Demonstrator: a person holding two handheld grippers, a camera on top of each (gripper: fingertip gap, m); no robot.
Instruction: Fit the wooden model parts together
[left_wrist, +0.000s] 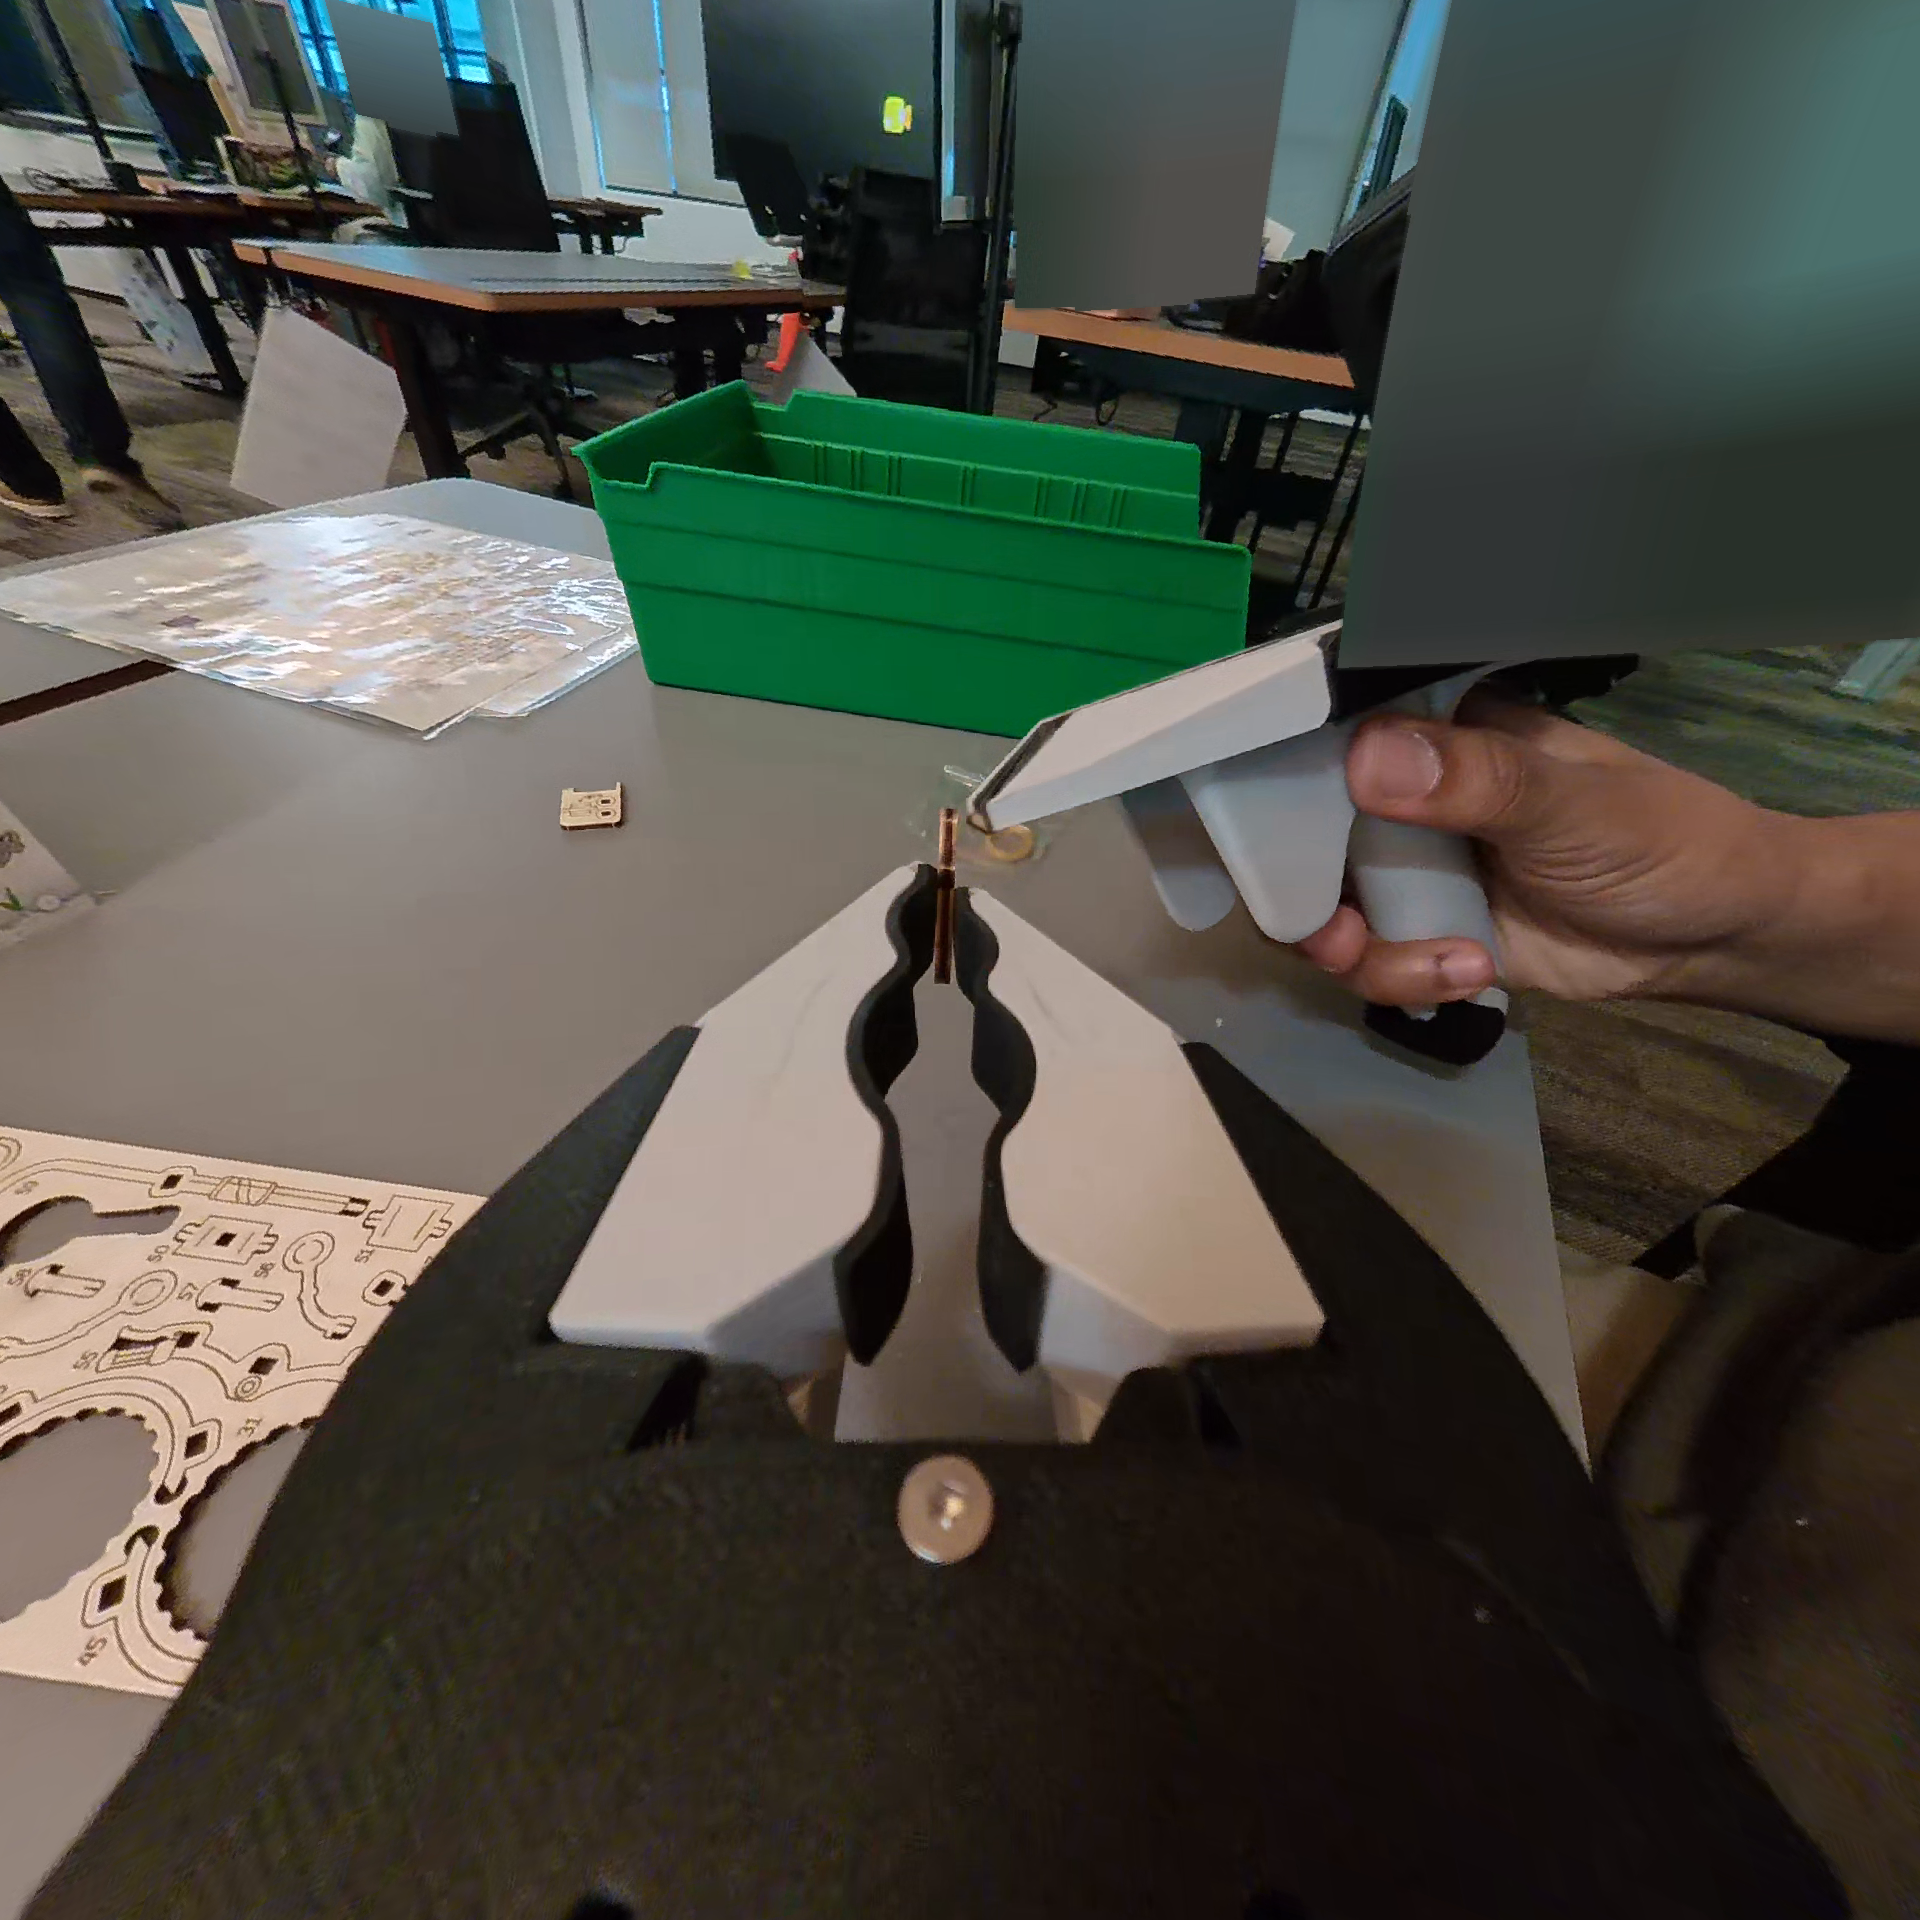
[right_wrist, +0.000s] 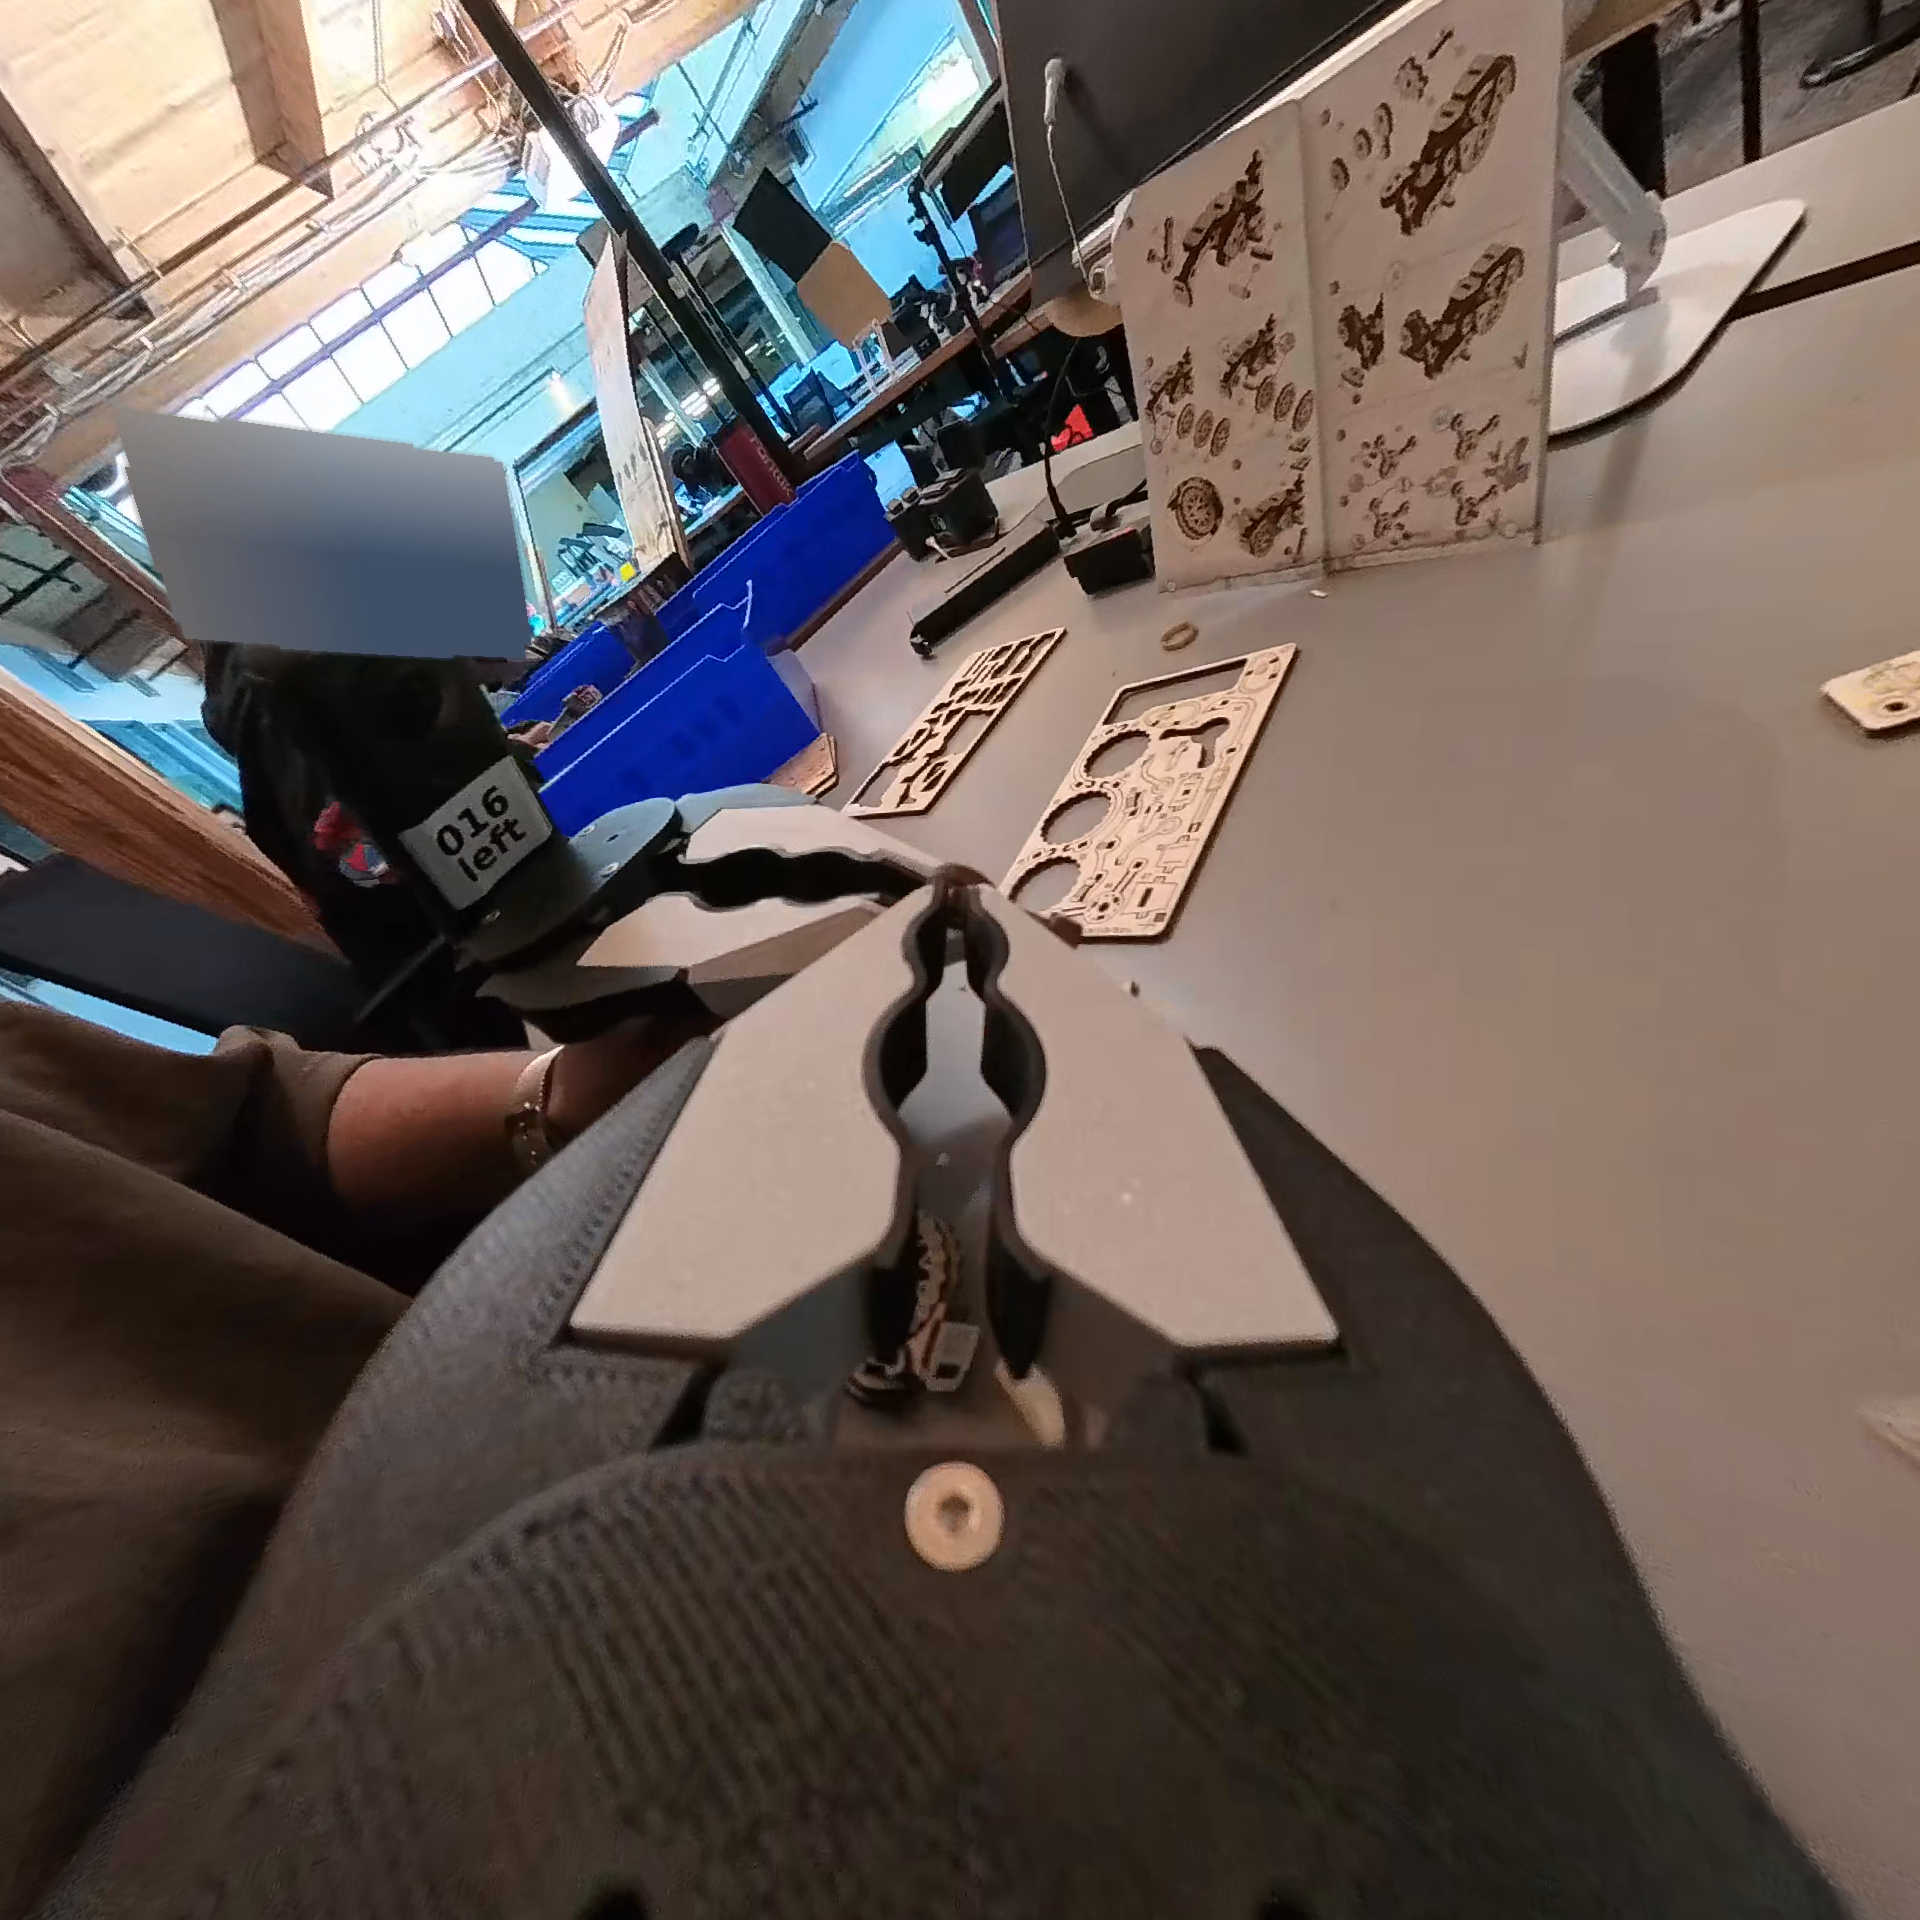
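Note:
My left gripper (left_wrist: 943, 883) is shut on a thin flat wooden piece (left_wrist: 943, 914), held edge-on and upright just above the grey table (left_wrist: 416, 935). My right gripper (left_wrist: 982, 821) comes in from the right in a person's hand, its tips shut and right beside the piece's top edge. A small wooden ring (left_wrist: 1008, 844) lies on the table under those tips. In the right wrist view my right gripper (right_wrist: 951, 888) is shut, tip to tip with the left gripper (right_wrist: 904, 883). I cannot tell if the right one holds a small part.
A green bin (left_wrist: 914, 561) stands behind. A loose wooden part (left_wrist: 590, 806), plastic-sleeved sheets (left_wrist: 332, 613) and a laser-cut sheet (left_wrist: 156, 1351) lie to the left. Two cut sheets (right_wrist: 1153, 790), standing instruction pages (right_wrist: 1340, 353), blue bins (right_wrist: 675, 717) and a monitor base (right_wrist: 1662, 301) show in the right wrist view. My left and right fingertips are right by each other.

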